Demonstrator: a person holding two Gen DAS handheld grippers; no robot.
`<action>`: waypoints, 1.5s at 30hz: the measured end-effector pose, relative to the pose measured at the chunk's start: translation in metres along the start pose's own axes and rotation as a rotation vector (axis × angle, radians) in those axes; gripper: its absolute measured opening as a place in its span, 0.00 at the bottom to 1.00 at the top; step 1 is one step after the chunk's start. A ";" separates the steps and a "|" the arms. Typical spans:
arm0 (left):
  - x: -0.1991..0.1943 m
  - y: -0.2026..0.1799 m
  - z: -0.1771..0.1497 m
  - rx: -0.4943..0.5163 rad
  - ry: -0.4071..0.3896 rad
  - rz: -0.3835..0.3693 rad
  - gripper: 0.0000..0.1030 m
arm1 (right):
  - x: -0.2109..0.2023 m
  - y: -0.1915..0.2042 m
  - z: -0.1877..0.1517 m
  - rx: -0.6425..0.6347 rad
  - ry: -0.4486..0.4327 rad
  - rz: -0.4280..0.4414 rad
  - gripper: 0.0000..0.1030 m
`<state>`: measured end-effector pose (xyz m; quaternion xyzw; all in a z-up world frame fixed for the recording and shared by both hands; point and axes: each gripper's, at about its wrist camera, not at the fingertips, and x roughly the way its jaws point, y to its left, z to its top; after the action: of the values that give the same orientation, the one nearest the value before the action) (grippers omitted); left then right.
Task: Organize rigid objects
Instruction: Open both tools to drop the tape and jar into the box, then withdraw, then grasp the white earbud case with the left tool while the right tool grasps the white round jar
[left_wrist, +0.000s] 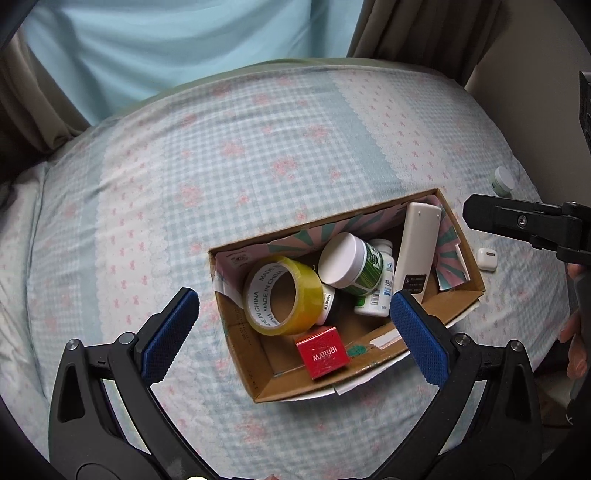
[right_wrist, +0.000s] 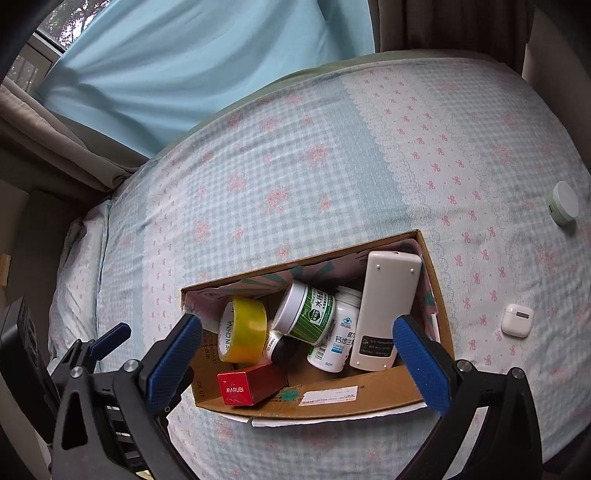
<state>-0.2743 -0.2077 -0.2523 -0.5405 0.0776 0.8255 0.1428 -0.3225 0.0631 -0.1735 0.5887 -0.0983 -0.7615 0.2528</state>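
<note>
Inside the cardboard box (right_wrist: 369, 391) on the bed (right_wrist: 295, 166), left to right, lie a yellow tape roll (right_wrist: 243, 332), a red carton (right_wrist: 243, 386), a green-labelled jar (right_wrist: 306, 314), a white bottle (right_wrist: 336, 339) and a white remote (right_wrist: 384, 306). Both the left hand-held gripper (left_wrist: 295, 314) and the right hand-held gripper (right_wrist: 295, 350) hang above it, jaws spread wide, holding nothing. An earbud case (right_wrist: 517, 319) and a small pot (right_wrist: 563, 203) lie on the bed to the right.

Were built alike, the left gripper (left_wrist: 293, 312) and right gripper (right_wrist: 297, 338): matte black forked arms with triangular cut-outs, round silver pivot pins at the joints. Carried long blue pads (left_wrist: 170, 326) with a fine knurled texture on the inner faces of the fingers. Showed one cross-head screw on a black side bracket.
</note>
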 end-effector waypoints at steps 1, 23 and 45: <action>-0.008 -0.002 -0.002 -0.005 -0.010 0.014 1.00 | -0.009 -0.002 -0.002 -0.015 -0.003 -0.013 1.00; -0.070 -0.206 -0.037 -0.105 -0.096 0.065 1.00 | -0.173 -0.208 -0.036 -0.208 -0.168 -0.278 1.00; 0.164 -0.401 -0.043 -0.069 -0.084 0.014 0.99 | -0.024 -0.413 0.028 -0.351 -0.249 -0.205 1.00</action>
<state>-0.1708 0.1846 -0.4093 -0.5096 0.0467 0.8505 0.1214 -0.4562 0.4230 -0.3298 0.4441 0.0656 -0.8553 0.2587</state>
